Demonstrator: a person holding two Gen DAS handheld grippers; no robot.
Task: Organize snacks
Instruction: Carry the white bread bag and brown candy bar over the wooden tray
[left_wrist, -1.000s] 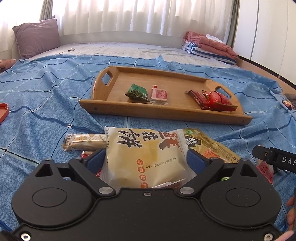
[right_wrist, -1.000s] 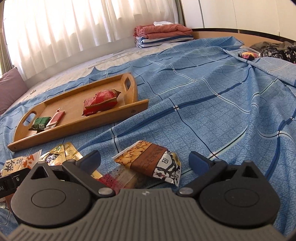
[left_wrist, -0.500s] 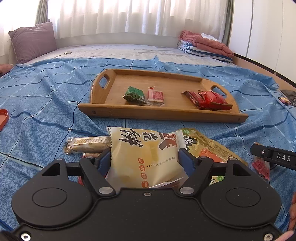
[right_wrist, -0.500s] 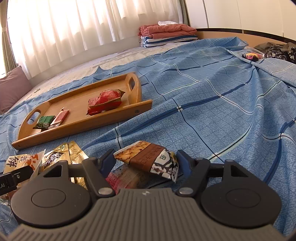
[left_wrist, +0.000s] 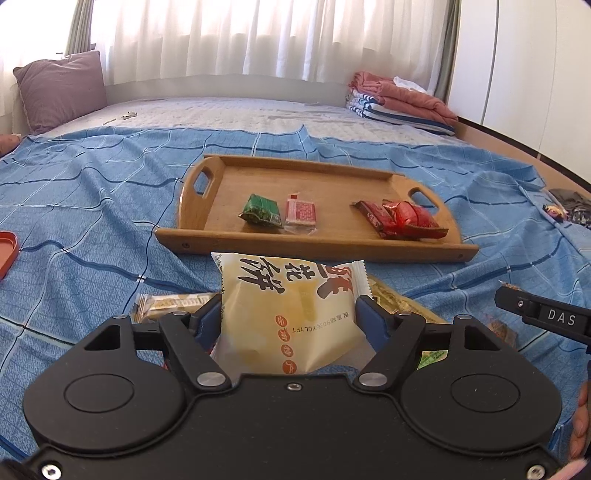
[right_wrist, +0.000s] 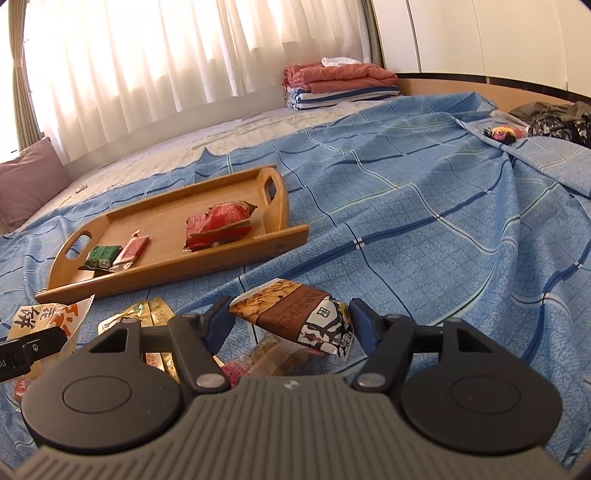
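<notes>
Both grippers have clamped shut and lifted since a second ago. Beyond them, a wooden tray (left_wrist: 317, 243) rests on the blue bedsheet (right_wrist: 424, 229). Left gripper (left_wrist: 289, 319) grasps a cream pastry packet (left_wrist: 288, 314); right gripper (right_wrist: 290, 326) pinches a brown nut packet (right_wrist: 295, 317).

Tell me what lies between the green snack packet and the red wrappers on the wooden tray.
A pink-and-white packet beside the green snack packet, then bare wooden tray up to the red wrappers; both wrist views show it.
</notes>
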